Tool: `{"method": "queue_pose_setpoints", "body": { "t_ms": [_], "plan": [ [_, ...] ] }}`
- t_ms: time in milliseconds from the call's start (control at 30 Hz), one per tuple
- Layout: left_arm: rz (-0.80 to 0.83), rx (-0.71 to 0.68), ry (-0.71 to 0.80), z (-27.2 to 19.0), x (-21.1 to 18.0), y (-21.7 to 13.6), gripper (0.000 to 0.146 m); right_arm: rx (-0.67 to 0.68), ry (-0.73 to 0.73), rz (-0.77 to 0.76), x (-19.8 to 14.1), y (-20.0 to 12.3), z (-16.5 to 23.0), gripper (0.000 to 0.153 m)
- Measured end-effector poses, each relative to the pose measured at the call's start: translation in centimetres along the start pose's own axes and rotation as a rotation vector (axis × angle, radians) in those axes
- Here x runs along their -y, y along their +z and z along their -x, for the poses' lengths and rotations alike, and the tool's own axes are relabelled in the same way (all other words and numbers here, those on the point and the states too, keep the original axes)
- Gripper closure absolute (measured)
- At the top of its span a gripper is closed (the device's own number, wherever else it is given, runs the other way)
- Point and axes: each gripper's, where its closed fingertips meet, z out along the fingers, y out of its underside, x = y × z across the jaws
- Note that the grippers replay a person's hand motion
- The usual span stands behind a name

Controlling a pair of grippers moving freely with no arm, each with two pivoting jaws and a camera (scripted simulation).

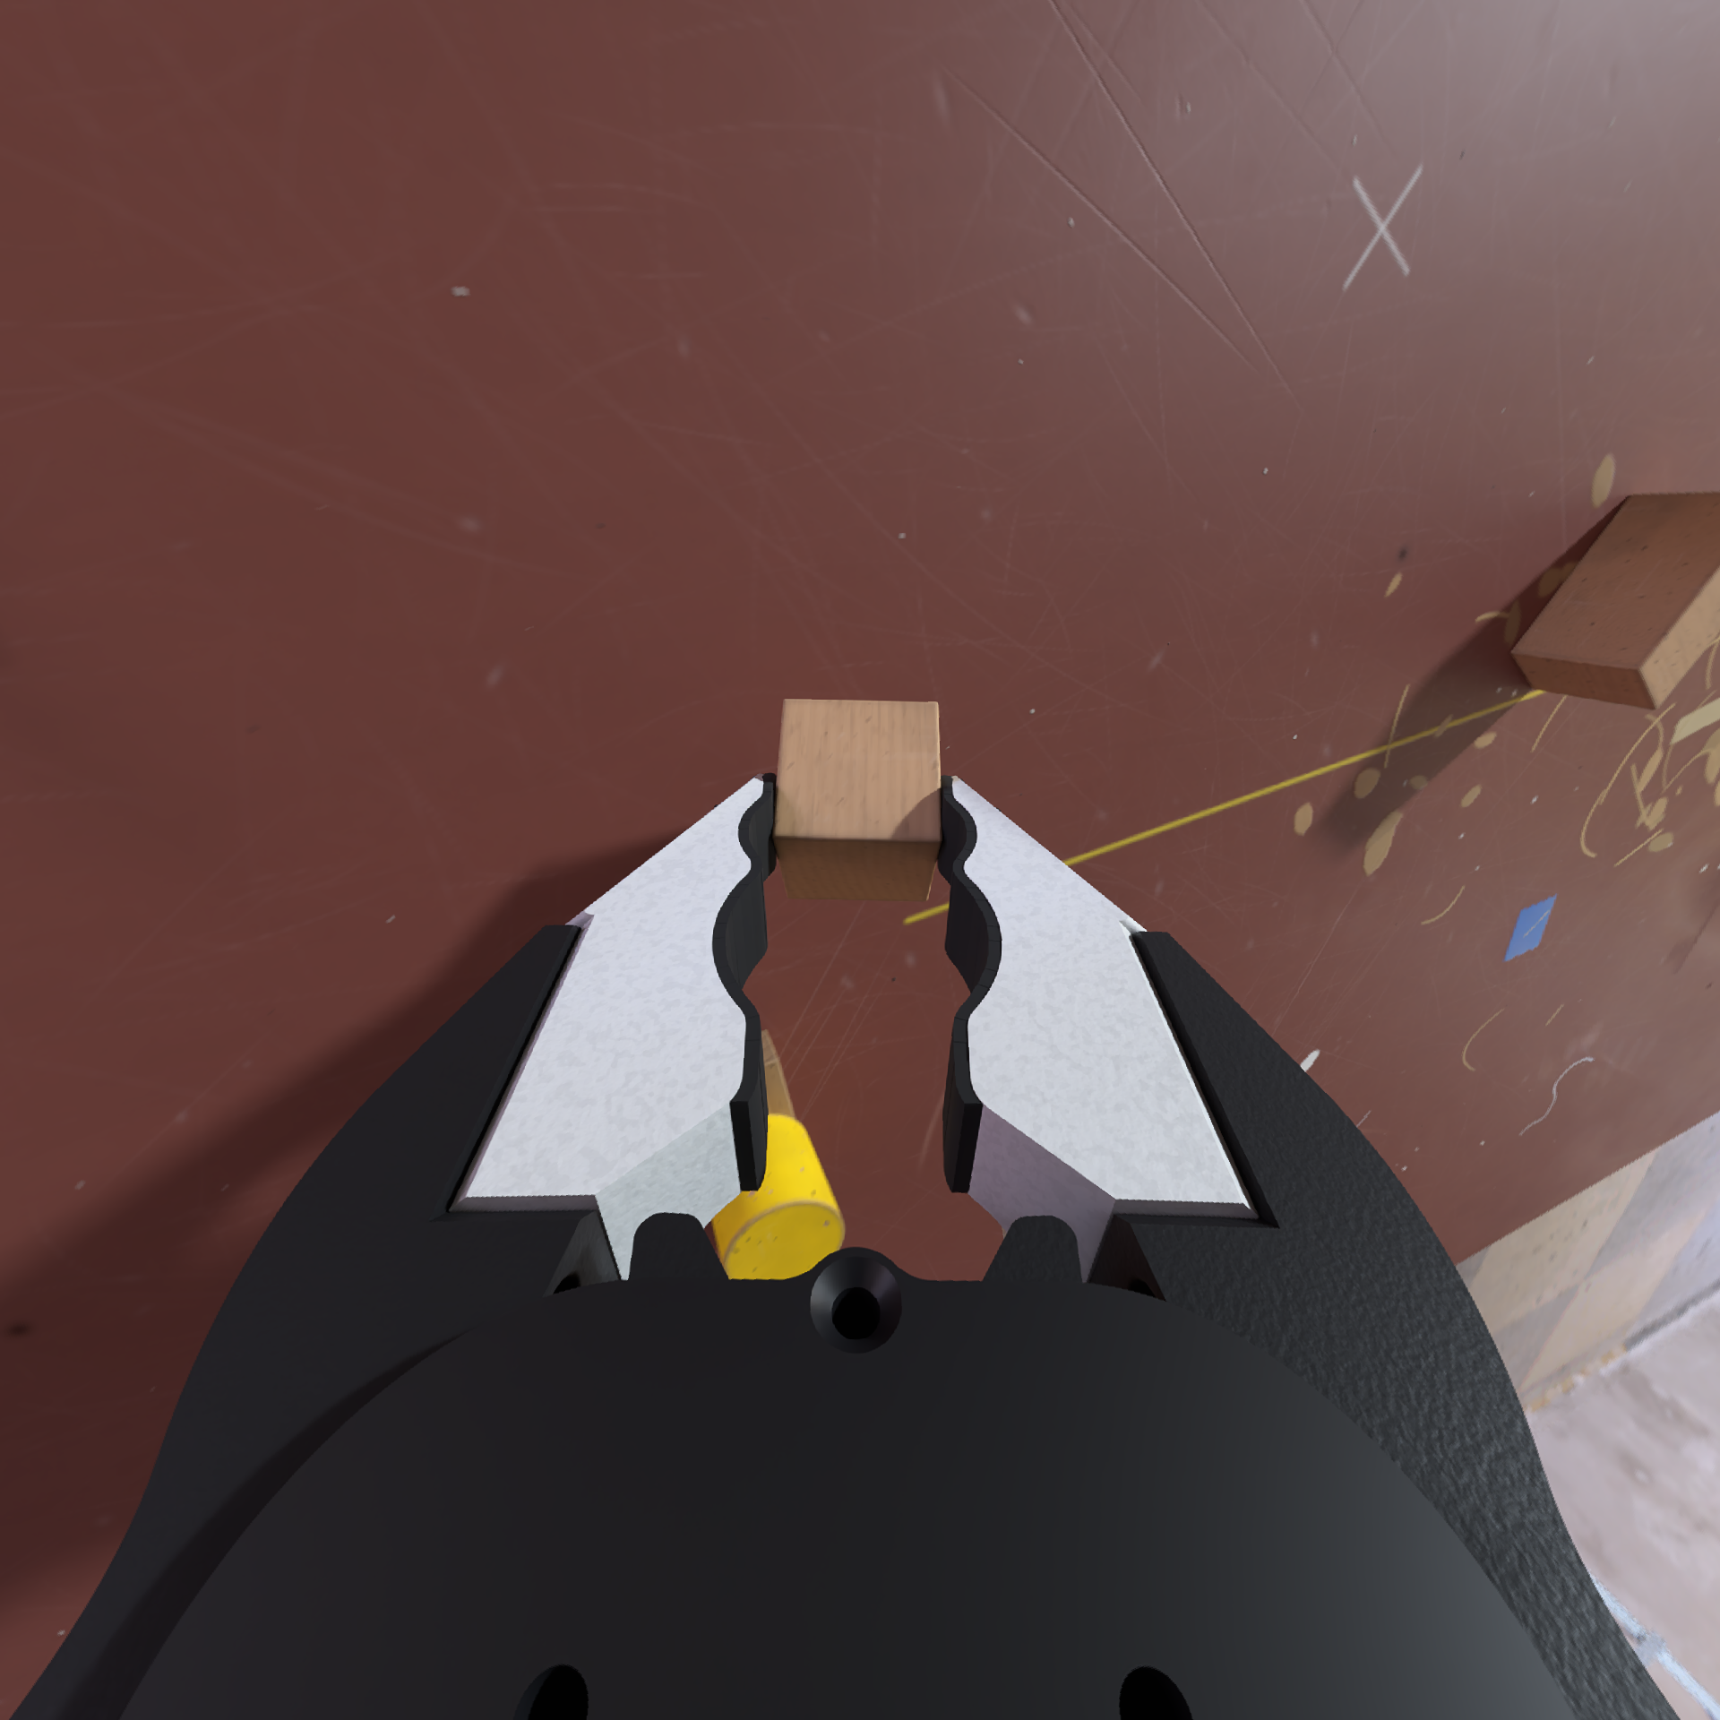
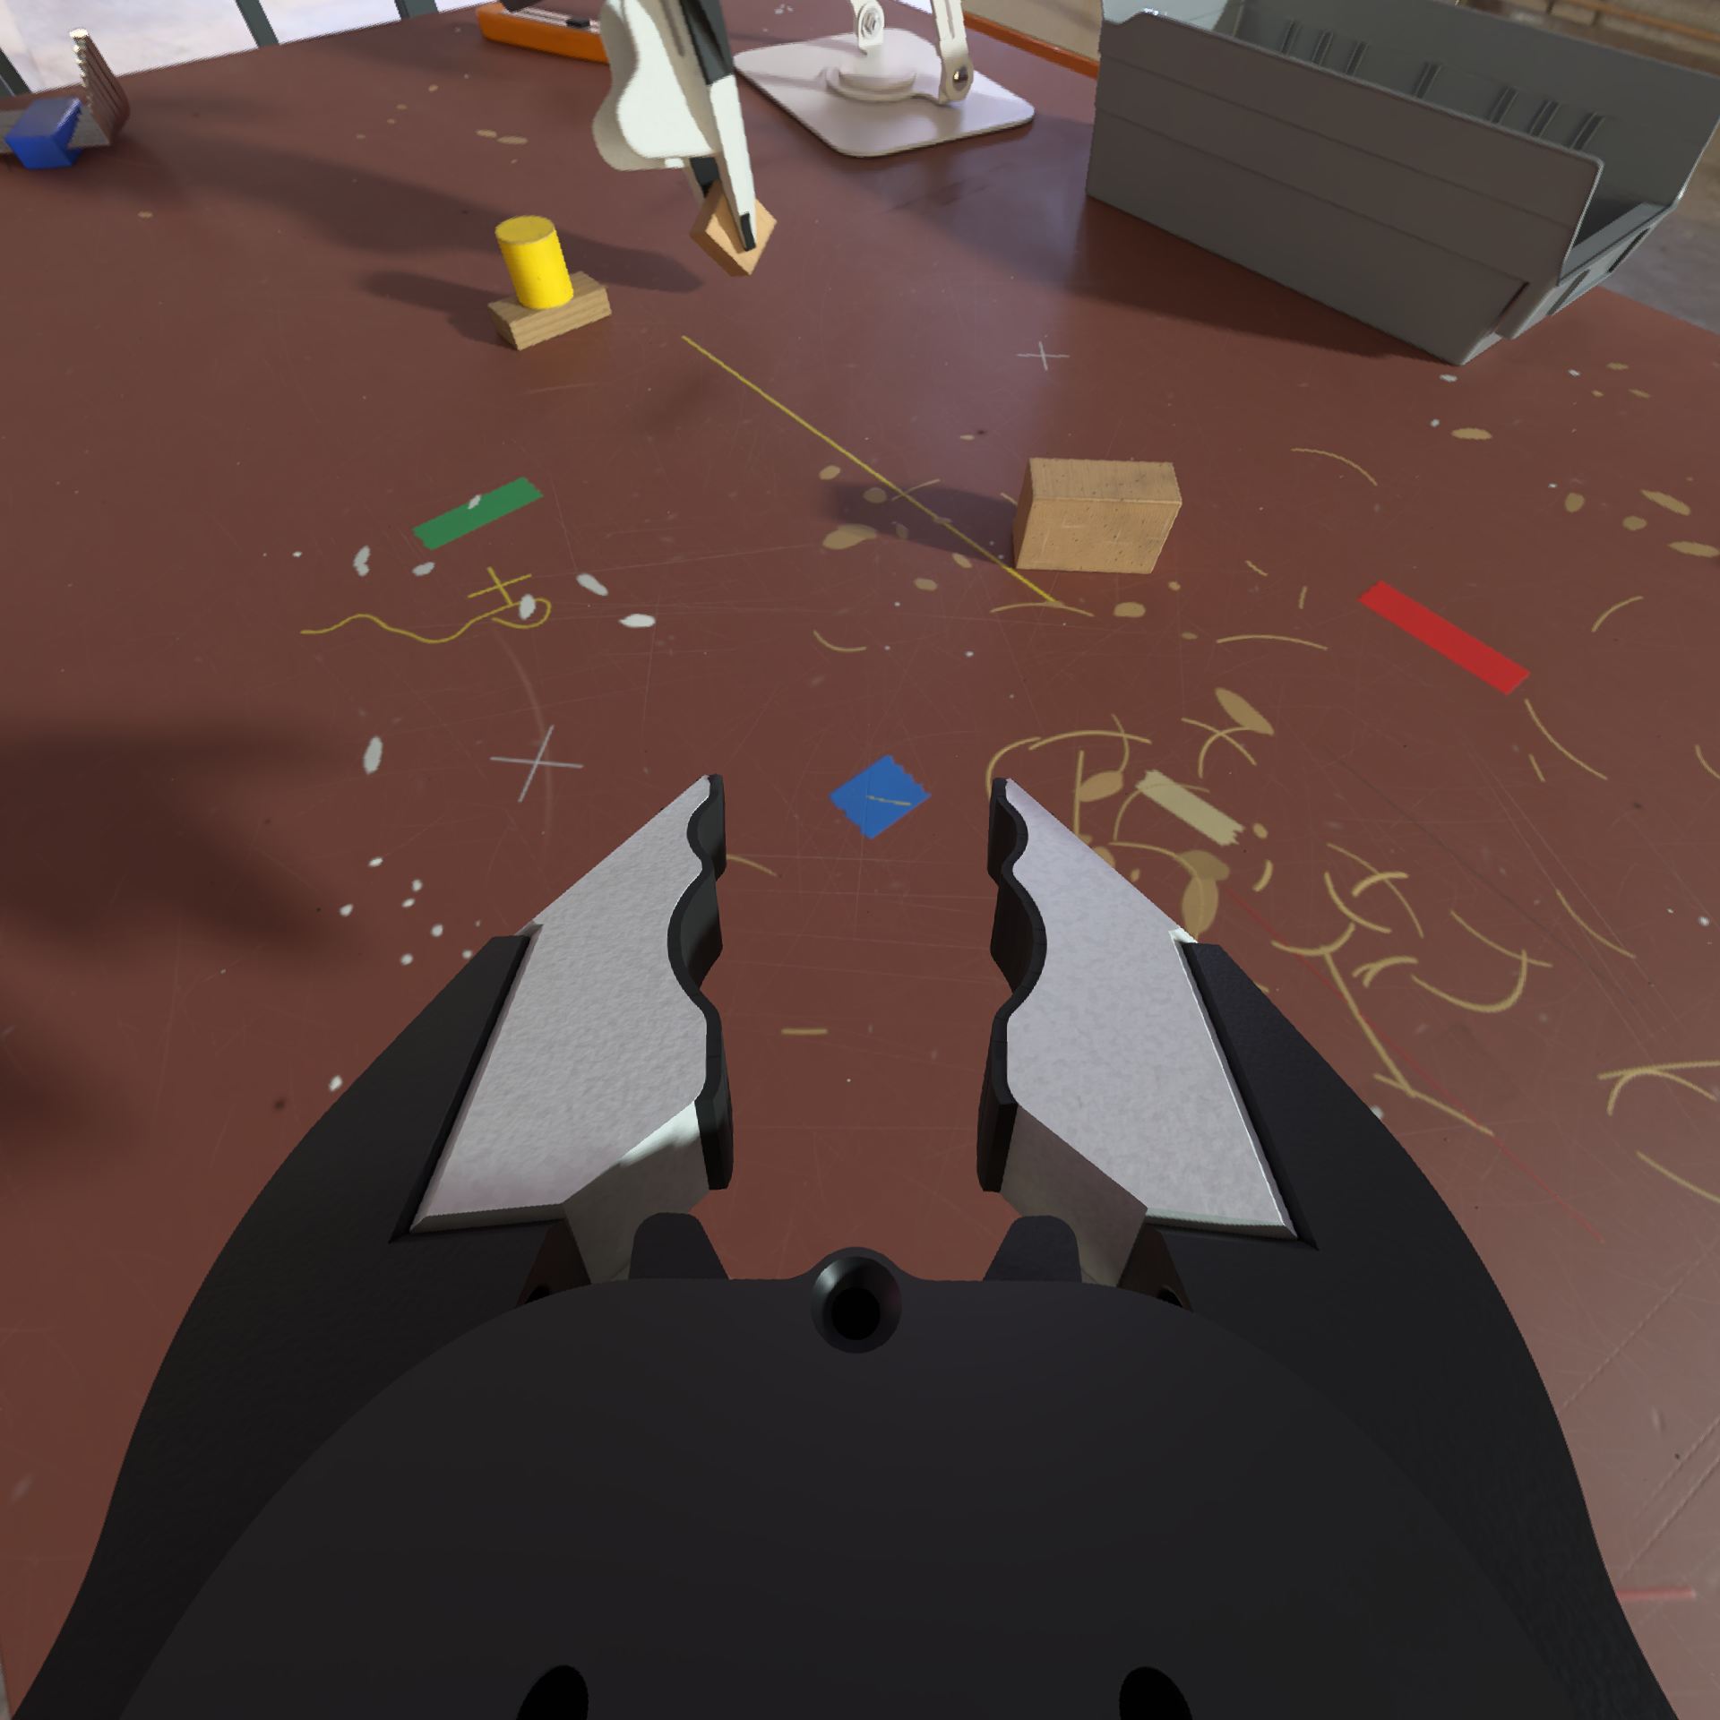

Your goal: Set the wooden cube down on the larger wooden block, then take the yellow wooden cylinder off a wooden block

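Note:
My left gripper (image 1: 856, 810) is shut on the wooden cube (image 1: 856, 791) and holds it above the brown table. In the right wrist view the left gripper (image 2: 735, 223) hangs in the air with the cube (image 2: 733, 233), right of the yellow cylinder (image 2: 533, 261). The cylinder stands upright on a small wooden block (image 2: 551, 315); it also shows low between my left fingers (image 1: 782, 1201). The larger wooden block (image 2: 1096, 514) lies on the table, seen at the right edge of the left wrist view (image 1: 1629, 605). My right gripper (image 2: 856, 791) is open and empty, well short of the larger block.
A grey bin (image 2: 1350, 167) stands at the far right. A white stand base (image 2: 884, 93) and an orange tool (image 2: 540, 37) lie at the far edge. A blue cube on a metal piece (image 2: 47, 130) sits far left. Flat colour patches mark the table (image 2: 875, 796).

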Motion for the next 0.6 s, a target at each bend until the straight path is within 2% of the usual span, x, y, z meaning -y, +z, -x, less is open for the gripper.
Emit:
{"method": "queue_pose_setpoints", "body": {
  "t_ms": [100, 200, 300, 367, 467, 600],
  "plan": [
    [-0.125, -0.051, -0.035, 0.6, 0.2, -2.6, 0.112, -0.002, 0.008, -0.016, 0.2, -0.2, -0.4, 0.096],
    [-0.375, -0.117, -0.017, -0.4, 0.9, -8.0, 0.112, -0.014, 0.012, -0.021, 0.0, -0.4, -1.1, 0.097],
    [-0.652, -0.163, 0.08, -4.7, 0.2, -14.0, 0.112, -0.031, 0.018, -0.03, -0.4, -0.7, -2.2, 0.097],
    [-0.767, -0.163, 0.18, -9.4, -1.2, -15.8, 0.112, -0.043, 0.027, -0.042, -0.6, -0.9, -3.0, 0.097],
    [-0.819, -0.133, 0.356, -17.5, -3.2, -13.9, 0.112, -0.074, 0.031, -0.051, -0.8, -1.1, -4.2, 0.098],
    [-0.841, -0.029, 0.552, -25.5, -3.3, -6.2, 0.112, -0.125, -0.002, -0.063, -0.7, -1.5, -5.4, 0.099]
  ]
}}
